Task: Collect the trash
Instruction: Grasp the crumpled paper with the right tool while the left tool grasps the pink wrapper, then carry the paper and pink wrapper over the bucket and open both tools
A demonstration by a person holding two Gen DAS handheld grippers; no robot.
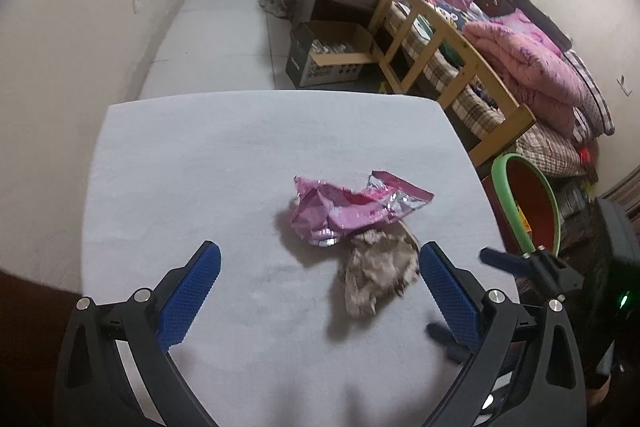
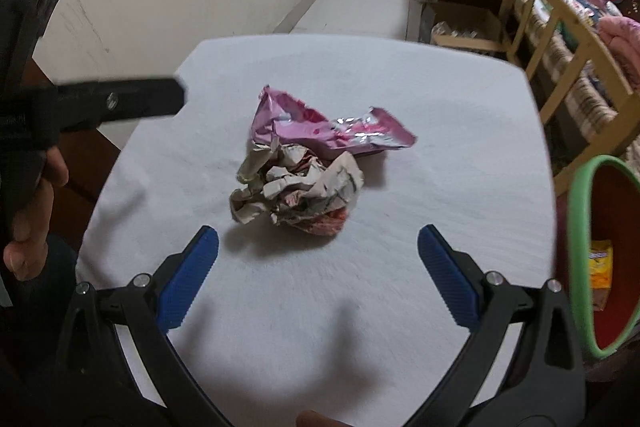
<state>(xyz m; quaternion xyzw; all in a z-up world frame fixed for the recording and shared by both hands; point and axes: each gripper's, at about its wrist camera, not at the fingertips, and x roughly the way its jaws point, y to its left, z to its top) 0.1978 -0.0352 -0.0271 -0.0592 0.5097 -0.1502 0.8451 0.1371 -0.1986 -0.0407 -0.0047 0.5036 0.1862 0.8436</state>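
Right wrist view: the right gripper (image 2: 318, 243) is nearest, its blue fingers (image 2: 188, 279) spread wide and holding nothing, hovering over the near part of the white table (image 2: 440, 187). Just beyond the fingertips lies the crumpled paper wad (image 2: 296, 187), roughly centred between the fingers, which suggests the gripper is lined up to close on it. Touching the wad on its far side is the pink foil wrapper (image 2: 328, 127), partly overlapping it, so a grasp on the paper may drag the wrapper along. At the right, beside and below the table edge, stands the green-rimmed bin (image 2: 580, 247) with a yellow packet (image 2: 600, 263) already inside; it is placed near the trash for a short carry. In the left wrist view, the left gripper (image 1: 320, 259) is also wide open and empty, with the paper wad close to its right finger. Beyond the table, a cardboard box (image 1: 328, 55) sits on the floor beside the bed (image 1: 440, 27).
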